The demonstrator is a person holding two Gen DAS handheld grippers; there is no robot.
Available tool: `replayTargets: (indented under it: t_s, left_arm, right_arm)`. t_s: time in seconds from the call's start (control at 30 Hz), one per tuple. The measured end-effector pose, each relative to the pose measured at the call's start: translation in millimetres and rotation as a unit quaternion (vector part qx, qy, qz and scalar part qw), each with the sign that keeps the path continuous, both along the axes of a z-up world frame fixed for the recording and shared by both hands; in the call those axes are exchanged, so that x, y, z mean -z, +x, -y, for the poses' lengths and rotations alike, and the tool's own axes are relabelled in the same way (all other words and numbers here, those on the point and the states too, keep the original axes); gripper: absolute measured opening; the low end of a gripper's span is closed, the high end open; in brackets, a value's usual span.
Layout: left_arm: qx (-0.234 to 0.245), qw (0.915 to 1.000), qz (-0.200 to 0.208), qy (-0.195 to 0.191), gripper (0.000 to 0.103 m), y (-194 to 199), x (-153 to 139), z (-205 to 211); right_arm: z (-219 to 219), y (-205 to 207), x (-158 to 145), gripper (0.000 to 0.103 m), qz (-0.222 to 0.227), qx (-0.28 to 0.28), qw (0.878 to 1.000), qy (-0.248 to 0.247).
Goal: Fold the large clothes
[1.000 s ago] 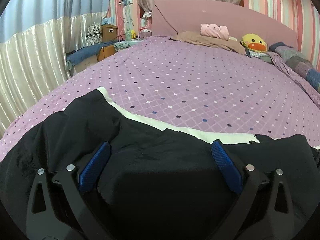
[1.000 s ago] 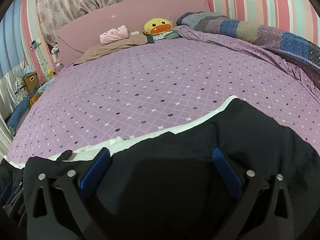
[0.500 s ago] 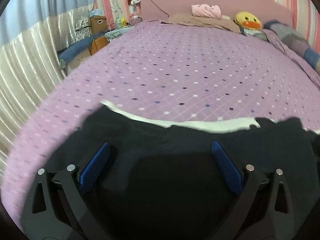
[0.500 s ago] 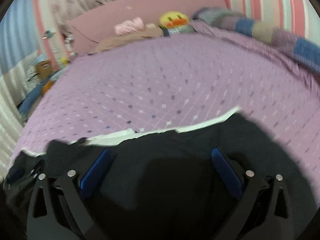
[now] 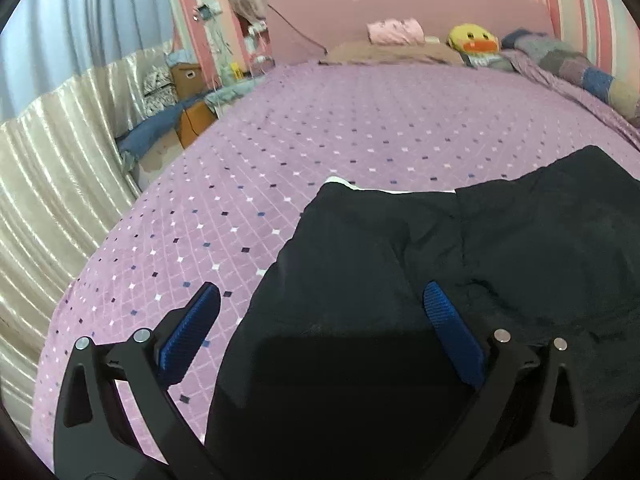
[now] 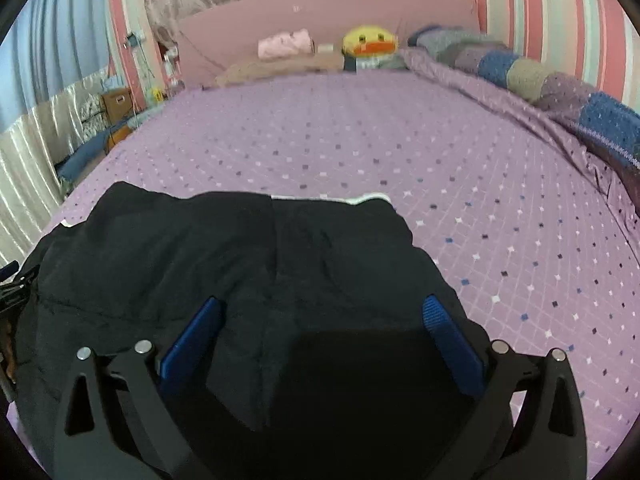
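Black fabric garment (image 5: 460,264) with a white edge (image 5: 400,191) peeking out at its far side sits right under both tools. Left gripper (image 5: 320,316) has its blue-padded jaws spread wide, holding nothing, and so does the right gripper (image 6: 320,324). The garment's long axis runs 9 to 3 o'clock across the purple diamond-print bedspread (image 6: 360,148). Up at 12 o'clock there's a yellow duck plush (image 6: 370,42) against the pink headboard (image 5: 400,12).

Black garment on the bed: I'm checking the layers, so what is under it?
Under the black fabric garment, a thin white cloth edge peeks out at the far hem, lying on the purple diamond-patterned bedsheet. How far the white extends is covered.
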State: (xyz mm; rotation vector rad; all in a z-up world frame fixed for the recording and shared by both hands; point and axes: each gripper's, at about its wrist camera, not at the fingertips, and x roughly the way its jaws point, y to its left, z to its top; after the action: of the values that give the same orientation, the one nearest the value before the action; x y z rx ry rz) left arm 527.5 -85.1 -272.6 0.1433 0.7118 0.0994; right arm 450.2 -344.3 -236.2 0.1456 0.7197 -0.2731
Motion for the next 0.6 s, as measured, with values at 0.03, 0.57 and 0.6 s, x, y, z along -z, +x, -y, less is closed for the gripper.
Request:
replayTargets:
  t_s: [0.03,0.57,0.6]
  left_arm:
    - [-0.001,1.0,0.0,-0.007,0.1,1.7,1.1,-3.0]
    - [0.006,0.995,0.035,-0.093,0.1,-4.1,17.3,-28.7]
    - [0.006,0.9945,0.037,-0.097,0.1,-4.3,18.4,-29.8]
  right_arm:
    - [0.3,0.0,3.1,0.101,0.004,0.001,1.0,0.0]
    - [12.3,-3.0,23.9,0.102,0.045,-0.006,0.998,0.041]
    - [13.0,-3.5,24.8,0.102,0.048,-0.007,0.998,0.044]
